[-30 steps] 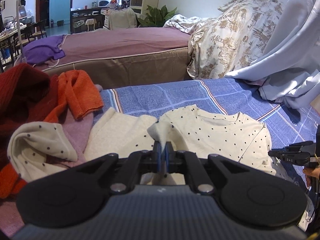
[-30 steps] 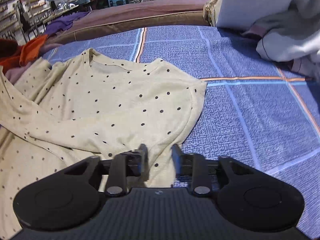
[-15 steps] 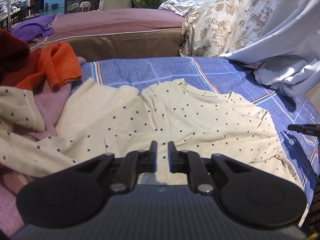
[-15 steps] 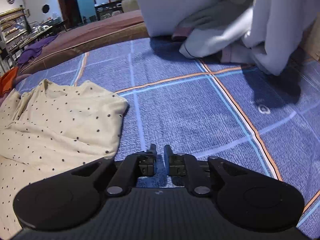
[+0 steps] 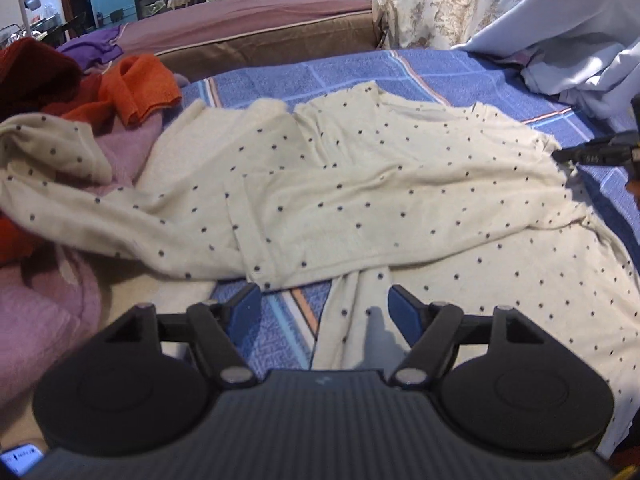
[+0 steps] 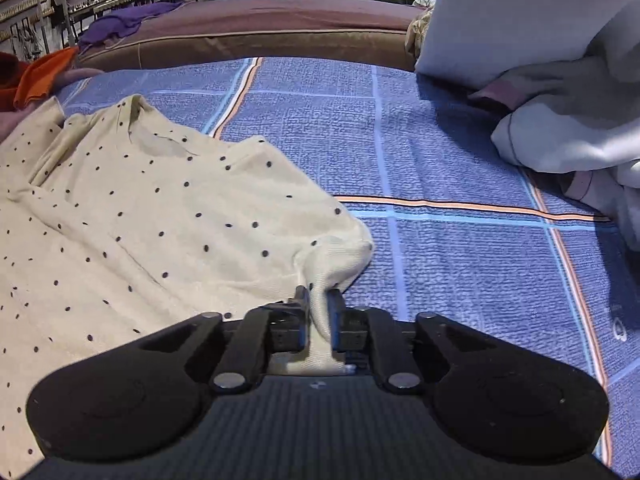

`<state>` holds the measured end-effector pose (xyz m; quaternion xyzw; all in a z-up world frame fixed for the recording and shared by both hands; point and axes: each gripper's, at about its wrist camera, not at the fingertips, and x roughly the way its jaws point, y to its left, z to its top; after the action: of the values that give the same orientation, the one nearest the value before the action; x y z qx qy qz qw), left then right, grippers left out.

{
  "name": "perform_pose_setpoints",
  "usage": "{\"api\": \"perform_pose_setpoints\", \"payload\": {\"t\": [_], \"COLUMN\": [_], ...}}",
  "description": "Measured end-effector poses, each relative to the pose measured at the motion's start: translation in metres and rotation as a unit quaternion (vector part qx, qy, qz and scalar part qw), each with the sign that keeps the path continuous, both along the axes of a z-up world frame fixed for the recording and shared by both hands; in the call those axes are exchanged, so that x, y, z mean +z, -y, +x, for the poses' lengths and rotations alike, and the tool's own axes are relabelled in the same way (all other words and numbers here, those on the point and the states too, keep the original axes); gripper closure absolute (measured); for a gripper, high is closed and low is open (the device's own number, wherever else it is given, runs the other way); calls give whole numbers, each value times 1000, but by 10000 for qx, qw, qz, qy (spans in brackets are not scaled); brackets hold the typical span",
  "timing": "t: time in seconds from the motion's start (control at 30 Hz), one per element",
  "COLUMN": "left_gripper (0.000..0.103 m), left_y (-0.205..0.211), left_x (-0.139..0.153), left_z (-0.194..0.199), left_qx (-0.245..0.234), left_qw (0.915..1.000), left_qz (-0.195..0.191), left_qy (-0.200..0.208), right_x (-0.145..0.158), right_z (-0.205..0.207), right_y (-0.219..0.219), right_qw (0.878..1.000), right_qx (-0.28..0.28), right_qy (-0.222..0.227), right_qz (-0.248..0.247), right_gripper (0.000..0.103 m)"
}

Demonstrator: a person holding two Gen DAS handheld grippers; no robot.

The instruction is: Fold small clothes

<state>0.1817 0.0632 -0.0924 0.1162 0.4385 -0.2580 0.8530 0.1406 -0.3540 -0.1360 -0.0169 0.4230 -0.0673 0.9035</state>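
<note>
Only in the left wrist view: red and orange knits [image 5: 132, 84] heaped far left, plus the dotted cream shirt [image 5: 360, 184] spread whole across the blue checked bedspread [image 5: 280, 76]. Left gripper [image 5: 324, 308] opening, spread over a sleeve, pinched shut a second ago. Right gripper [image 6: 318, 320] pinching the shirt's right corner, previously empty. No containers visible.

Close wrist views (shared shirt [image 5: 360, 184])
</note>
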Motion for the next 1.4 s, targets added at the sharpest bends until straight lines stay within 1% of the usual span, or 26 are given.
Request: {"api": "perform_pose_setpoints", "payload": {"t": [0.07, 0.1, 0.13, 0.17, 0.2, 0.27, 0.3, 0.33, 0.37, 0.43, 0.47, 0.5, 0.57, 0.6, 0.63, 0.7, 0.8, 0.97, 1.0, 1.03, 1.1, 1.17, 1.2, 1.23, 1.33, 1.4], "left_gripper": [38, 39, 39, 39, 39, 37, 36, 36, 36, 36, 36, 39, 56, 73, 88, 96, 100, 100, 100, 100, 100, 100, 99, 98, 98, 98], "left_y": [-9, -12, -14, -14, -14, -21, -26, -30, -33, -37, -41, -46, -55, -59, -64, -73, -87, -132, -139, -144, -144, -137, -133, -126, -95, -77], "left_x": [-9, -12, -14, -14, -13, -11, -12, -13, -15, -21, -25, -29, -34, -35, -35, -34, -22, 24, 31, 37, 45, 47, 46, 45, 41, 38], "left_z": [4, 6, 9, 10, 12, 19, 25, 33, 39, 50, 56, 61, 71, 74, 77, 82, 88, 92, 95, 100, 104, 106, 107, 105, 99, 97], "left_qx": [114, 224, 347, 437, 521, 815, 1001, 1248, 1437, 1762, 1911, 2059, 2312, 2412, 2508, 2677, 2755, 3176, 3189, 3134, 3057, 2976, 2851, 2660, 2227, 1999], "left_qw": [9982, 9963, 9954, 9957, 9960, 9926, 9895, 9858, 9833, 9793, 9758, 9707, 9607, 9571, 9530, 9454, 9465, 9310, 9303, 9324, 9353, 9387, 9418, 9456, 9591, 9623], "left_qz": [-442, -634, -700, -671, -645, -890, -1029, -1100, -1093, -990, -1062, -1237, -1531, -1603, -1700, -1858, -1656, -1364, -1354, -1388, -1276, -1261, -1415, -1583, -1425, -1547], "left_qy": [-398, -530, -555, -468, -333, -163, -181, -237, -230, -100, -79, -100, -137, -103, -77, -17, 279, 1171, 1205, 1149, 1243, 1196, 1078, 1006, 1011, 1002], "right_x": [3, 4, 3, 1, 0, 7, 14, 20, 25, 34, 36, 39, 42, 42, 42, 42, 43, 41, 40, 39, 36, 32, 28, 26, 19, 18], "right_z": [-2, -3, -4, -4, -5, -16, -25, -32, -38, -49, -54, -58, -65, -67, -68, -70, -71, -73, -75, -76, -80, -83, -84, -85, -84, -83], "right_y": [14, 26, 35, 40, 43, 41, 35, 30, 26, 12, 4, -8, -31, -41, -47, -58, -68, -72, -72, -72, -77, -89, -98, -105, -118, -121], "right_qw": [9993, 9985, 9973, 9971, 9980, 9983, 9977, 9969, 9967, 9969, 9964, 9959, 9950, 9941, 9933, 9914, 9902, 9896, 9893, 9885, 9854, 9841, 9838, 9833, 9825, 9823], "right_qx": [-276, -512, -719, -759, -604, -551, -643, -680, -643, -283, -62, 181, 529, 695, 791, 899, 936, 862, 818, 786, 927, 1215, 1384, 1490, 1609, 1586], "right_qy": [109, 120, 61, -16, -110, 30, 216, 393, 496, 600, 636, 665, 704, 694, 691, 678, 664, 568, 525, 500, 480, 441, 409, 386, 297, 253], "right_qz": [-216, -168, -134, -85, 112, 173, 27, -52, -6, 420, 560, 590, 472, 452, 481, 667, 801, 1002, 1089, 1194, 1346, 1221, 1066, 973, 887, 964], "right_gripper": [102, 103, 103, 93, 86, 42, 31, 12, 5, 8, 8, 8, 8, 9, 11, 12, 14, 16, 16, 17, 17, 17, 17, 17, 19, 19]}}
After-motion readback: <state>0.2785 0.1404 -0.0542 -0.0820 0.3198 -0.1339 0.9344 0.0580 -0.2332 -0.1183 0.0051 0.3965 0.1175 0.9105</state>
